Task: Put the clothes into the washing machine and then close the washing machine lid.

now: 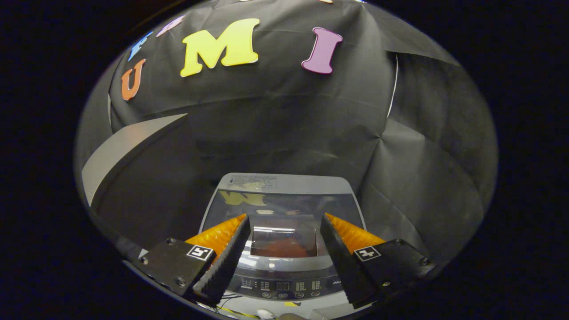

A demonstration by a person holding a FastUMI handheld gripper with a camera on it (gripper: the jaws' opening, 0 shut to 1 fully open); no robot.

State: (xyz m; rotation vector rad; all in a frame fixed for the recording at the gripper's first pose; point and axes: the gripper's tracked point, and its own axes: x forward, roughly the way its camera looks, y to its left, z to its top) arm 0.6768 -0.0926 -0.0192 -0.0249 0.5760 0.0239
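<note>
Washing machine [284,182]: below the fingers, top facing up.
Lid [284,213]: appears already down and flat; orange clothes [284,248] seem visible through its window.
Hand-held gripper [283,220]: fingers apart, holding nothing; check the lid's front edge is seated.

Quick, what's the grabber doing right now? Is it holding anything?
Gripper: open and holding nothing, its fingers spread wide above the grey top-loading washing machine, whose glass lid lies shut.
</note>
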